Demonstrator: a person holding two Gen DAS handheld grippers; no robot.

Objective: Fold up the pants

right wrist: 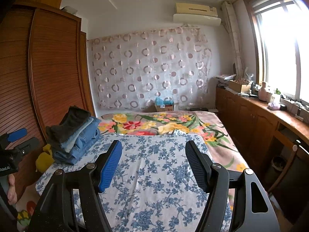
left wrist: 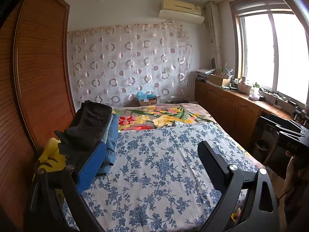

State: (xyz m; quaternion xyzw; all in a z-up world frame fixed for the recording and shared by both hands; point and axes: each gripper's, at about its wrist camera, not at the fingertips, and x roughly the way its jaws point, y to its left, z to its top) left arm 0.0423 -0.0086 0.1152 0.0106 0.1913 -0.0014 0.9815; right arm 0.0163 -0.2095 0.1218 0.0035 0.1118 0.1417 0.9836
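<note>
A stack of folded pants (right wrist: pixel 75 135) lies at the left edge of the bed, dark pants (left wrist: pixel 88 127) on top of blue jeans (left wrist: pixel 112 143). The bed is covered with a white and blue floral sheet (left wrist: pixel 158 166). My left gripper (left wrist: pixel 152 154) is open and empty above the sheet, its blue finger just right of the stack. My right gripper (right wrist: pixel 153 154) is open and empty above the middle of the sheet (right wrist: pixel 154 174). The left gripper's body also shows at the left edge of the right wrist view.
A wooden wardrobe (right wrist: pixel 48 67) stands left of the bed. A colourful flowered blanket (right wrist: pixel 164 123) covers the far half. A yellow soft toy (right wrist: pixel 44 159) lies beside the stack. Wooden cabinets (right wrist: pixel 260 119) with clutter run under the window on the right.
</note>
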